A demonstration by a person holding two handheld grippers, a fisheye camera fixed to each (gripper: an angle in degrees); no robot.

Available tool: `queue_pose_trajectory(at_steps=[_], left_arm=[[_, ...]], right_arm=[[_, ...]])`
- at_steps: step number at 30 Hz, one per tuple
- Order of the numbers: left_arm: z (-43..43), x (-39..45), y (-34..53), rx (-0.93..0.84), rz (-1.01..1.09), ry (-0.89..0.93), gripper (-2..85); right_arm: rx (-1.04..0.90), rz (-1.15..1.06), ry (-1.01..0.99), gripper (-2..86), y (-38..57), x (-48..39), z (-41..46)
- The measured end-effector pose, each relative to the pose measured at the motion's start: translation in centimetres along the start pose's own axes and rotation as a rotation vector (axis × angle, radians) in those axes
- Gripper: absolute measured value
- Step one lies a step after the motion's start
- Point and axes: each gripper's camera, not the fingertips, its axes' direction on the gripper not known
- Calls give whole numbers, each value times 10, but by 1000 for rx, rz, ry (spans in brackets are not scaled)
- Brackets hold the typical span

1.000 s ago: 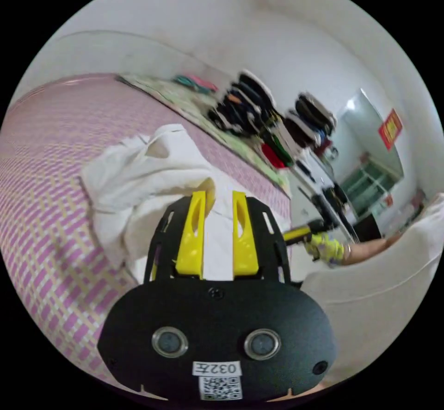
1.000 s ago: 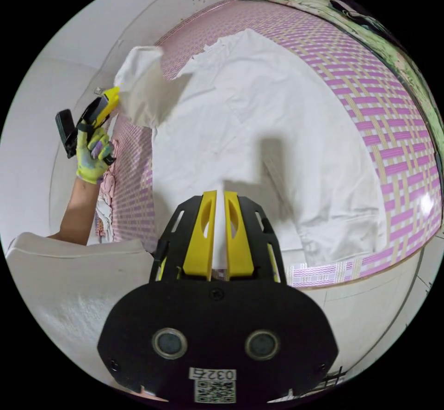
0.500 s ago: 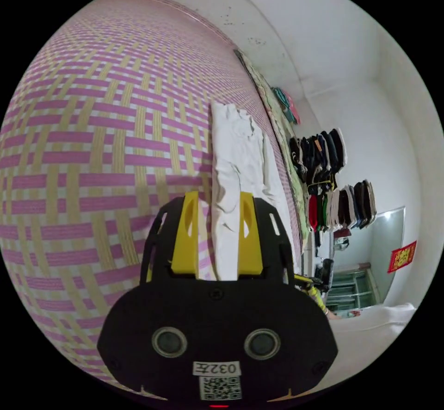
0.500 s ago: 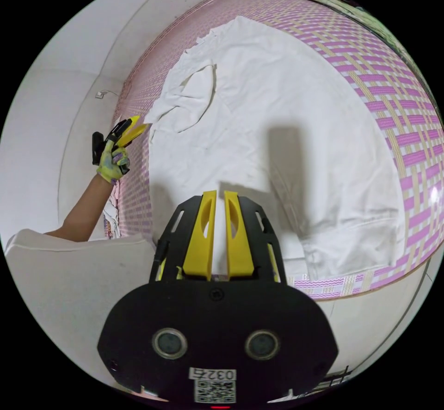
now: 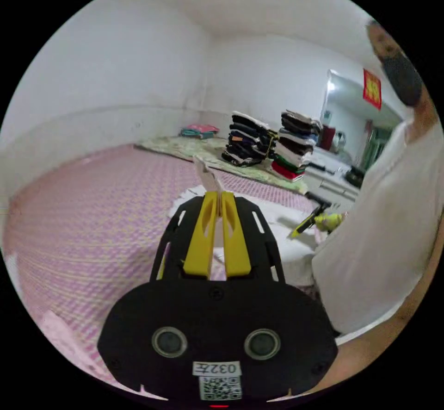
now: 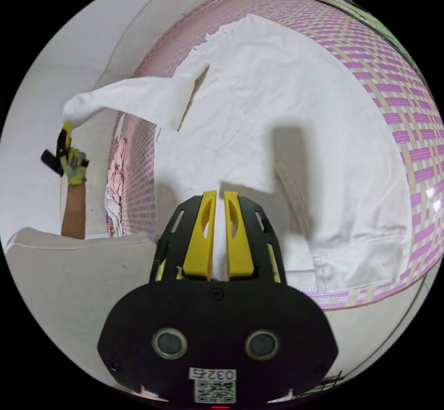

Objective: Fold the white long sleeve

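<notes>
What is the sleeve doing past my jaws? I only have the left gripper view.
Observer: In the right gripper view the sleeve is lifted off the bed, stretched from the left gripper across to the shirt body.
Operator: Shirt body bunched?
Observer: No, it lies spread flat on the pink woven mat.
Operator: Right gripper?
Observer: The right gripper sits over the shirt's lower end near the mat's edge. I cannot tell whether it grips.
</notes>
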Motion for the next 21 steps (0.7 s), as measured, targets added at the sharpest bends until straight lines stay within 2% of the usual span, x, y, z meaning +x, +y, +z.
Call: queue_pose_trajectory(at_steps=[2,3,5,6,8,9,11,14,18,21], left_arm=[[-92,46,9,-11,151,-227,-9],[-113,51,16,-21,150,-289,-8],[-188,52,67,-59,9,-512,-7],[-204,49,85,-73,-45,-558,-6],[-261,35,172,-104,-323,-659,-7],[-275,33,196,-87,-405,-664,-7],[-317,38,291,94,-710,-612,-5],[-326,53,370,297,-974,-555,4],[-301,39,411,415,-1197,-416,43],[-278,4,419,572,-1322,-214,63]], right_arm=[[-2,-18,5,39,-4,-6,-3],[-3,-20,5,39,-5,-8,-3],[-10,-28,-1,39,-10,-13,-3],[-14,-32,-1,39,-11,-14,-3],[-36,-54,-2,39,-16,-24,0],[-40,-61,0,39,-18,-27,1],[-58,-90,7,39,-23,-40,3],[-82,-119,15,39,-29,-56,5],[-112,-155,30,39,-35,-77,8],[-132,-178,39,38,-38,-92,11]])
